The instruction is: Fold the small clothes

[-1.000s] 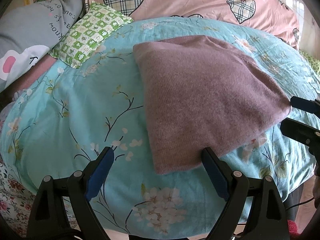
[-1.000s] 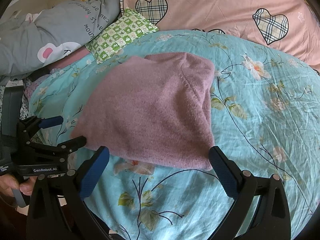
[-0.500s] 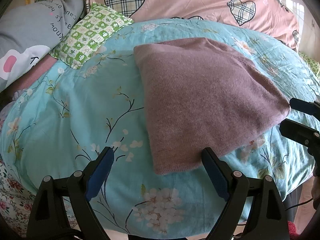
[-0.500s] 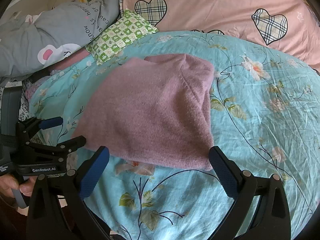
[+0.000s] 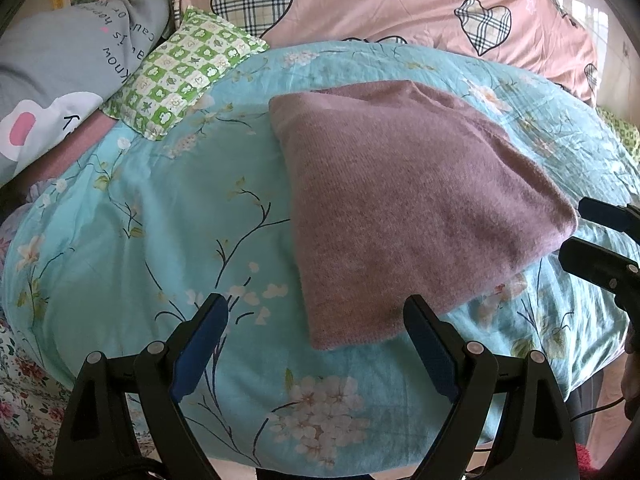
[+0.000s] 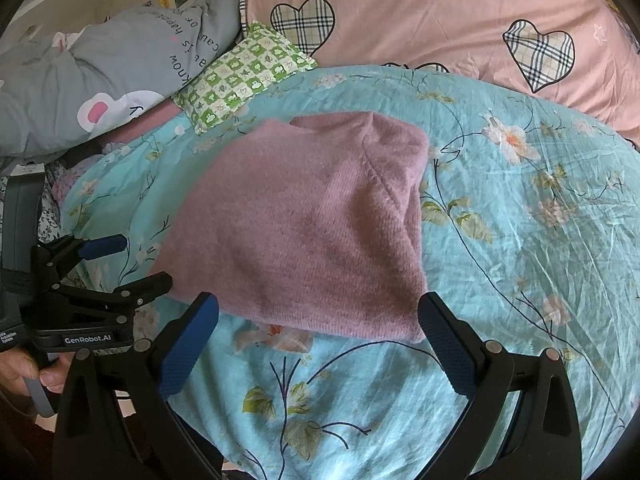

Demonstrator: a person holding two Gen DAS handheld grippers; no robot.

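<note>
We found the mauve sweater (image 5: 408,204) lying folded on the turquoise floral quilt (image 5: 160,240), below the green checked pillow (image 5: 180,80) and the pink heart pillow (image 6: 440,20). Over the last second almost nothing had shifted: the sweater kept its shape. The left gripper (image 5: 316,344) sat at the sweater's near corner, jaws wide apart and holding nothing. The right gripper (image 6: 320,332) straddled the sweater's near edge, equally spread and empty. Whether either fingertip brushed the knit, we could not tell. We judged this fold finished, with both tools released and another fold or a pickup next.
</note>
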